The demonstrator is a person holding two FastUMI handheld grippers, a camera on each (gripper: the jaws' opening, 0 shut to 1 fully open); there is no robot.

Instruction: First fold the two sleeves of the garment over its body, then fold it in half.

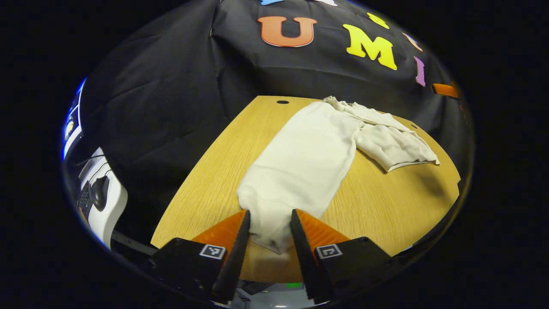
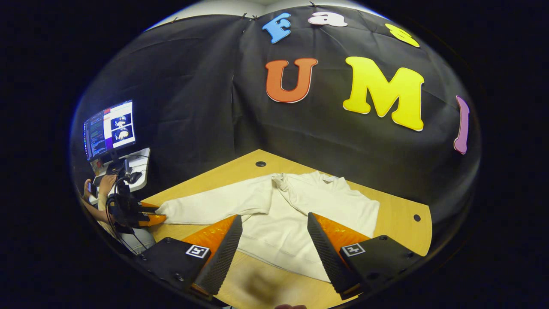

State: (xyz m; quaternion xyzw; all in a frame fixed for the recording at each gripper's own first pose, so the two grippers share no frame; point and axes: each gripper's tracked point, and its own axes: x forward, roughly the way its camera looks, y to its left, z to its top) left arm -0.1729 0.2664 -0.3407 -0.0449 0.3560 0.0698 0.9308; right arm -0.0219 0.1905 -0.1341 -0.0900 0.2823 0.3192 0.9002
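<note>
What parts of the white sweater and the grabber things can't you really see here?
- Sweater: in the right gripper view its near hem lies behind the right gripper.
- Sleeve cuff: in the left gripper view it lies between the left gripper jaws; whether they pinch it is unclear.
- Monitor: too small to make out.
- Table: front edge cut off below.

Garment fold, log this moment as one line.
cream knit sweater flat on wooden table | left gripper around outstretched sleeve cuff, grip unclear | right gripper open above hem
</note>
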